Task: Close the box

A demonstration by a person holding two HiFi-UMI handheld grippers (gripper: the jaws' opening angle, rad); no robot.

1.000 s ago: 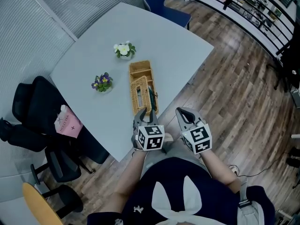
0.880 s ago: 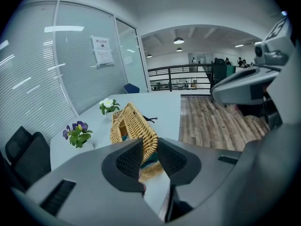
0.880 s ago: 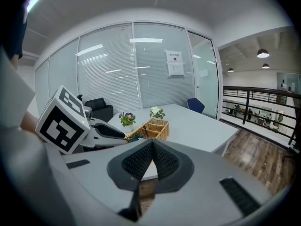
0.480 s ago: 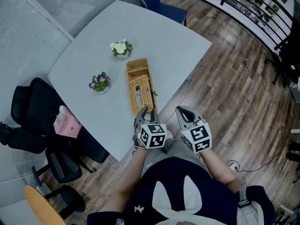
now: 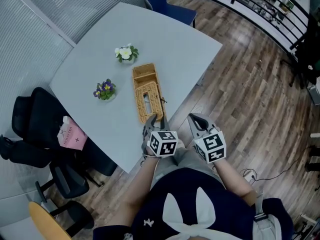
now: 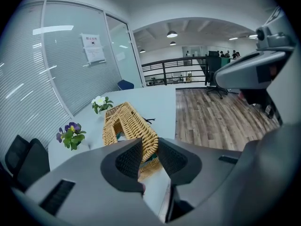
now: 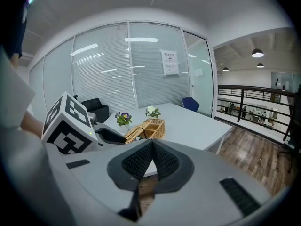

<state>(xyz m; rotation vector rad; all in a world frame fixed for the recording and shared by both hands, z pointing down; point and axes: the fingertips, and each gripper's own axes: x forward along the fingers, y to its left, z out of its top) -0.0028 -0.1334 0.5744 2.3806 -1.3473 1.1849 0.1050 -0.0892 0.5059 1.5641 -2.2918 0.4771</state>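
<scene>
Leaning wicker lid (image 6: 130,125) over box (image 5: 138,74); contents unclear.

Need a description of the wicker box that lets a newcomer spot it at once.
Find the pale grey table in the head view. Toward its near edge, just nearer than the white flowers and right of the purple flowers, lies the box. It is long, narrow and tan, and the only woven thing on the table.
</scene>
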